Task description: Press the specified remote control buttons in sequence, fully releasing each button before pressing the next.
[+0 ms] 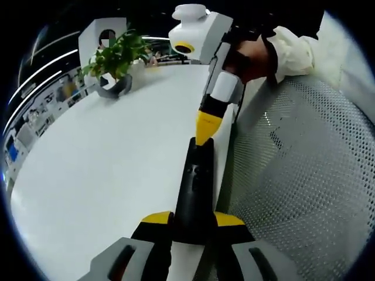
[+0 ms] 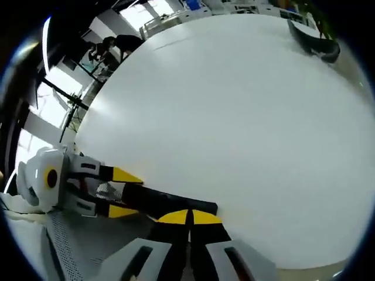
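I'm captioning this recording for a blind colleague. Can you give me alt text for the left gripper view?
The left gripper is shut on a black remote control at the edge of a white table, while the right gripper, held in a person's hand, touches its closed yellow tip to the remote's far end. A potted plant stands at the table's far side, and a grey mesh chair sits alongside.

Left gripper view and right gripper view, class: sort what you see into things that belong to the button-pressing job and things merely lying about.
Belongs to the job:
- black remote control, clamped in the left claw
- right claw, shut, its yellow tips at the remote's far end

Just lying about:
- potted plant at the far end of the white table
- mesh chair beside the table
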`<state>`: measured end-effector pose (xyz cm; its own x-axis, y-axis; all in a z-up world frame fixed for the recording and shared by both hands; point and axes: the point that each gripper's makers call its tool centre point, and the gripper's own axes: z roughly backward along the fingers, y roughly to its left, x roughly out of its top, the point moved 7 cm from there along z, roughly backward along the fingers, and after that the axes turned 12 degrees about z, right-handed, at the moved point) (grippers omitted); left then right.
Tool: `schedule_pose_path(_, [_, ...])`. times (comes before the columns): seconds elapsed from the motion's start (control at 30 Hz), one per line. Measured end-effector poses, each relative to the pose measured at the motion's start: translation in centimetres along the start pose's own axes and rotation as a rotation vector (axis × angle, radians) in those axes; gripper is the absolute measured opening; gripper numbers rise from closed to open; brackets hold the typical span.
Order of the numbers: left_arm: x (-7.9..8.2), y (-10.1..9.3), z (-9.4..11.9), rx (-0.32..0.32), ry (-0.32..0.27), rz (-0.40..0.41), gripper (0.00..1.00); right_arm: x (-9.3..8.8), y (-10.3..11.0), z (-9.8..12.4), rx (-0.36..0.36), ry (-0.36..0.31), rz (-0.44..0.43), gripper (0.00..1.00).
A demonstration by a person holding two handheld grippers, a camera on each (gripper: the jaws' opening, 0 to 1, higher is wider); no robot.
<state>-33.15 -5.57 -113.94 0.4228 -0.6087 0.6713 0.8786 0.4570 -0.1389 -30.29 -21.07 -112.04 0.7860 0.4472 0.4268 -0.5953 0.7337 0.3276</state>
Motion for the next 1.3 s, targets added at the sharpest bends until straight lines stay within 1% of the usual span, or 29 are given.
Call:
schedule_pose_path(0.1, [0.02,-0.03,-0.04,-0.001,-0.001,-0.003,0.25,0.11,0.63,-0.21,0.035,0.004,0.023,0.00])
schedule_pose_path(0.17, [0.03,-0.03,-0.05,-0.002,-0.001,-0.002,0.25,0.09,0.66,-0.36,0.029,0.009,0.035,0.00])
schedule_pose_path(0.2, [0.04,-0.03,-0.05,-0.002,-0.002,-0.002,0.25,-0.07,0.50,-0.49,0.018,0.024,0.038,0.00])
schedule_pose_path(0.23, [0.03,-0.04,-0.06,-0.002,-0.002,-0.002,0.25,-0.04,0.46,-0.49,0.024,0.019,0.035,0.00])
schedule_pose_path(0.27, [0.04,-0.03,-0.06,-0.002,-0.003,-0.002,0.25,-0.05,0.36,-0.30,0.019,0.022,0.013,0.00])
schedule_pose_path(0.33, [0.04,-0.04,-0.08,-0.002,-0.003,-0.002,0.25,-0.05,0.38,-0.32,0.023,0.018,0.006,0.00])
schedule_pose_path(0.57, [0.06,-0.03,-0.12,-0.004,-0.006,-0.002,0.25,-0.06,0.31,-0.35,0.029,0.015,-0.003,0.00])
schedule_pose_path(0.8, [0.06,-0.05,-0.11,-0.005,-0.006,-0.003,0.25,-0.10,0.23,-0.33,0.040,0.006,-0.039,0.00])
schedule_pose_path(0.97, [0.08,-0.07,-0.11,-0.006,-0.008,-0.003,0.25,-0.10,0.29,-0.39,0.032,0.005,-0.024,0.00])
schedule_pose_path(1.1, [0.11,-0.09,-0.12,-0.006,-0.008,-0.007,0.25,-0.12,0.07,-0.36,0.045,0.002,-0.055,0.00])
schedule_pose_path(1.2, [0.11,-0.09,-0.14,-0.007,-0.009,-0.010,0.25,-0.13,0.20,-0.34,0.046,0.002,-0.048,0.00])
schedule_pose_path(1.3, [0.13,-0.11,-0.14,-0.007,-0.008,-0.011,0.25,-0.09,0.35,-0.36,0.041,0.007,-0.019,0.00])
